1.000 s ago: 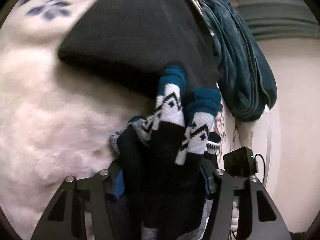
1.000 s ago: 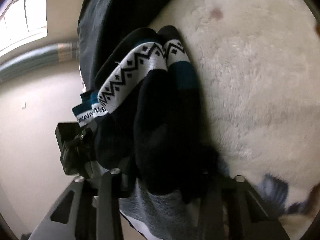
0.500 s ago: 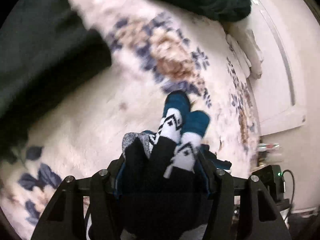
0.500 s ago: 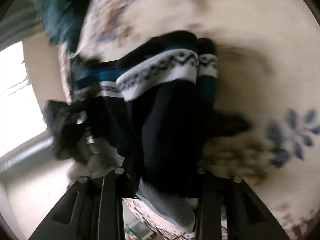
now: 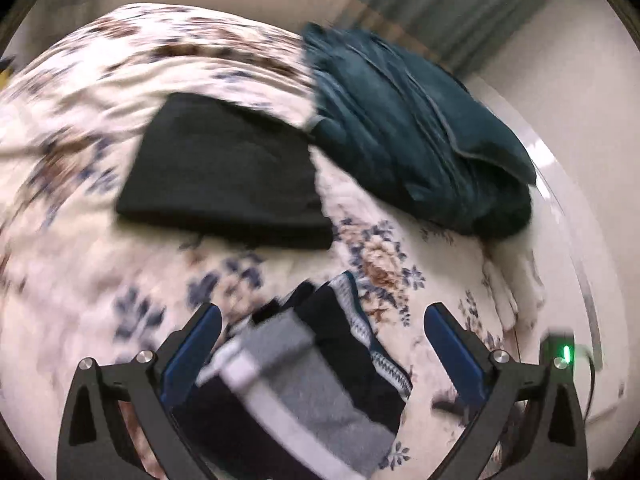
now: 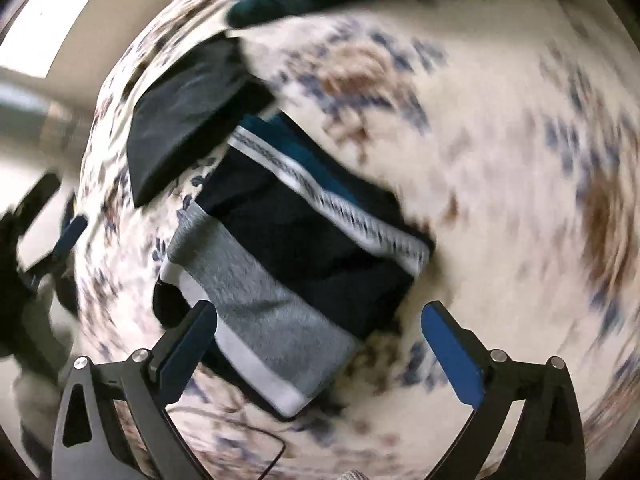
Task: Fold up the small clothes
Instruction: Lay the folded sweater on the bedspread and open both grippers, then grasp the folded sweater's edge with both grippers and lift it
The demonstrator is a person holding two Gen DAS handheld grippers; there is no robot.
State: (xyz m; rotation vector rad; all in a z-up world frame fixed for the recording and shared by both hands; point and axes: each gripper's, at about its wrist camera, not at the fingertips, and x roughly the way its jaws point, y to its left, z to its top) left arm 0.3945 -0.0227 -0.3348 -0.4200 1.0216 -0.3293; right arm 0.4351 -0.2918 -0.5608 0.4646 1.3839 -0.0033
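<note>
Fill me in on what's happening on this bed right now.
A person with two handheld grippers is folding small clothes. The folded pair of black, teal and white patterned socks lies on the floral fleece blanket, beside a folded black garment. The left gripper and right gripper are both open, holding nothing.

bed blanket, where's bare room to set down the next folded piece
Free: the floral blanket left of the black folded garment, and the stretch right of the folded socks. Crowded: the far corner, where the teal blanket meets the black garment.
</note>
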